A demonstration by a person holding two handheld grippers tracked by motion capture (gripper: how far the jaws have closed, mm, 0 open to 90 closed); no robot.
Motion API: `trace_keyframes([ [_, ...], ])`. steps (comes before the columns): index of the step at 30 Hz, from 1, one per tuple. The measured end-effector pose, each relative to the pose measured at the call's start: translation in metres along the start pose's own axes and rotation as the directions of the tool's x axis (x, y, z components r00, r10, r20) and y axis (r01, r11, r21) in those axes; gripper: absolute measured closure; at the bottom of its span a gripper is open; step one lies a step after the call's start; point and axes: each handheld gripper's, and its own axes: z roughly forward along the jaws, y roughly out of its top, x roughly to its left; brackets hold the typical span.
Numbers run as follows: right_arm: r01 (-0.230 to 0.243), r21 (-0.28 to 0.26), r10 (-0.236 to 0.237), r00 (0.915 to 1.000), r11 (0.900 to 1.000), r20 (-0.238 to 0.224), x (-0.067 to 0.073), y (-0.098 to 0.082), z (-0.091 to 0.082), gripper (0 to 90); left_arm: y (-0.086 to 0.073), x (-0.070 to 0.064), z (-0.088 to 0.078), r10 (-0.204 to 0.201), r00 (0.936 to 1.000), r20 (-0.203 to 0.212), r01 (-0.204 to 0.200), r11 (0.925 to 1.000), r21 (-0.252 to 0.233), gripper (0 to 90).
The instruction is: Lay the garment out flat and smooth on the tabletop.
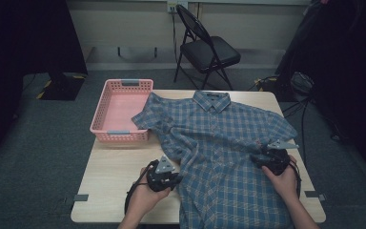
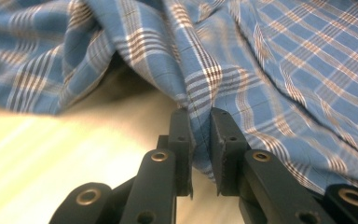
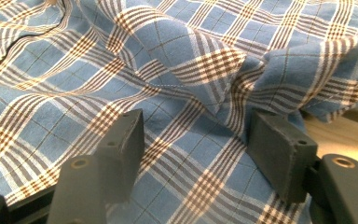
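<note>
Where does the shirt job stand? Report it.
Done: the blue plaid shirt lies spread, collar up, on the table. In hand: the left gripper pinches the shirt's edge; the right gripper is open over the cloth. Left: no fold shows yet, and the pink basket holds nothing.

1. A dim recording room or lab, not a home: grey carpet floor [image 1: 38,143] and bare pale wall [image 1: 124,24].
2. A black folding metal chair [image 1: 206,47] stands beyond the far edge of the light wooden table [image 1: 114,176].
3. Cables [image 1: 300,119] and dark equipment stands crowd the sides.
</note>
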Motion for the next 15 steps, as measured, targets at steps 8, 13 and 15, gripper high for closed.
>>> trace_keyframes([
  [8,-0.001,-0.002,0.001,1.0,1.0,0.001,0.0,0.0,0.0,35.9,-0.003,0.019,0.001,-0.078,0.996,-0.042,0.075,0.9939,-0.081,57.4],
  [13,-0.001,-0.001,0.001,1.0,1.0,0.001,0.0,0.0,0.0,35.8,0.001,0.026,0.022,-0.134,0.99,0.044,0.138,0.9824,-0.125,60.3],
  [15,-0.001,-0.001,0.001,1.0,1.0,0.001,0.0,0.0,0.0,35.8,0.009,0.022,0.029,-0.113,0.9894,0.091,0.124,0.9832,-0.134,70.2],
])
